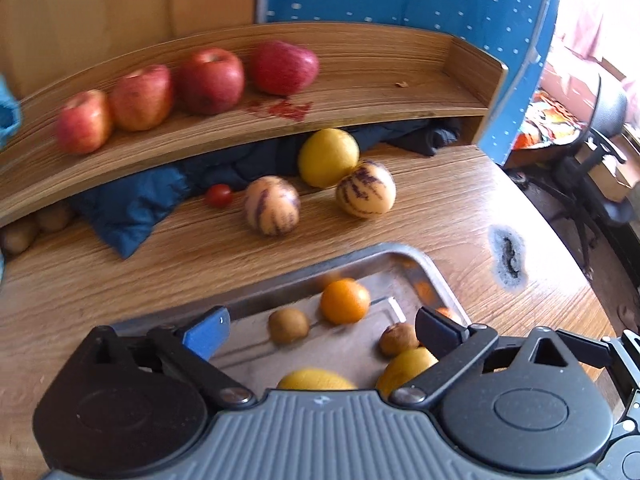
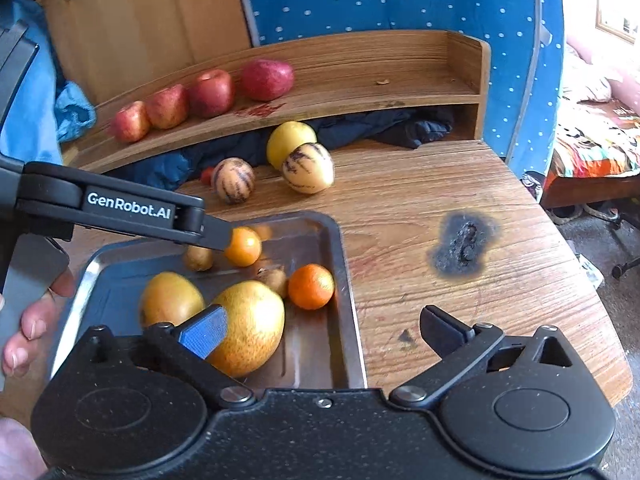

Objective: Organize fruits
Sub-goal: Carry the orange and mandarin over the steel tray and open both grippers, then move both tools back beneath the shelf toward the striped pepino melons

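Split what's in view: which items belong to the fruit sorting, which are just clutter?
Job:
- four apples on the shelf
- two striped melons and yellow fruit on the table
- small tomato
- oranges, kiwis and large yellow fruits in the metal tray
- left tool, right tool, both open

Clutter:
- dark blue cloth under the shelf
- burn mark
- office chair

White lettering "GenRobot.AI" runs along the black arm of the left tool (image 2: 224, 236) above the tray.

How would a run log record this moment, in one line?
left gripper: open, over tray | right gripper: open, empty | apples: on shelf
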